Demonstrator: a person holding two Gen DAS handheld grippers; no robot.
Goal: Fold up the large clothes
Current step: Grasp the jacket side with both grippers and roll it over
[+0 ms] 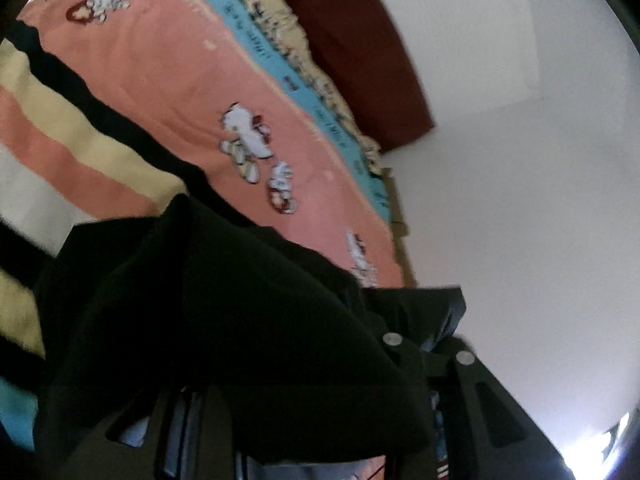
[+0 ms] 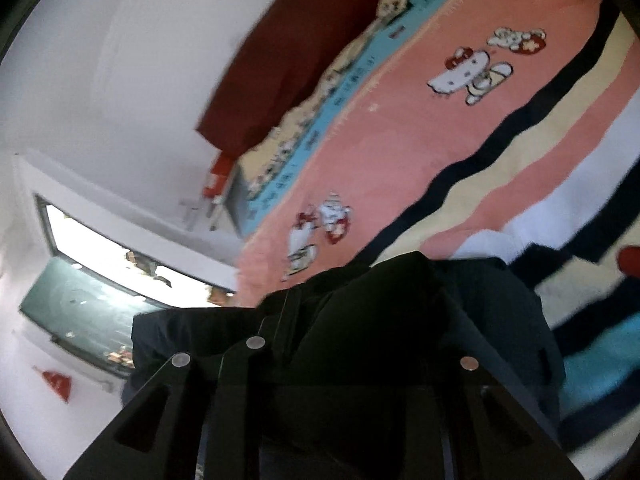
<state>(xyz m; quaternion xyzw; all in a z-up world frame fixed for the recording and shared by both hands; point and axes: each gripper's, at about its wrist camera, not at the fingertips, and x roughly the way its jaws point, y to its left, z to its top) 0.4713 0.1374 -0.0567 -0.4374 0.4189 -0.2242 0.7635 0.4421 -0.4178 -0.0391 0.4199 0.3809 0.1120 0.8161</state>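
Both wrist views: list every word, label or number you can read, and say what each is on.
No text can be read in either view.
Blue strip along the bed edge: dark and red characters, too blurred to read.
Same blue strip in the right wrist view: blurred as well.
Pink blanket: cartoon cat pictures only, no words.
Red sticker on the wall: too blurred to tell.
Black garment: no label visible.
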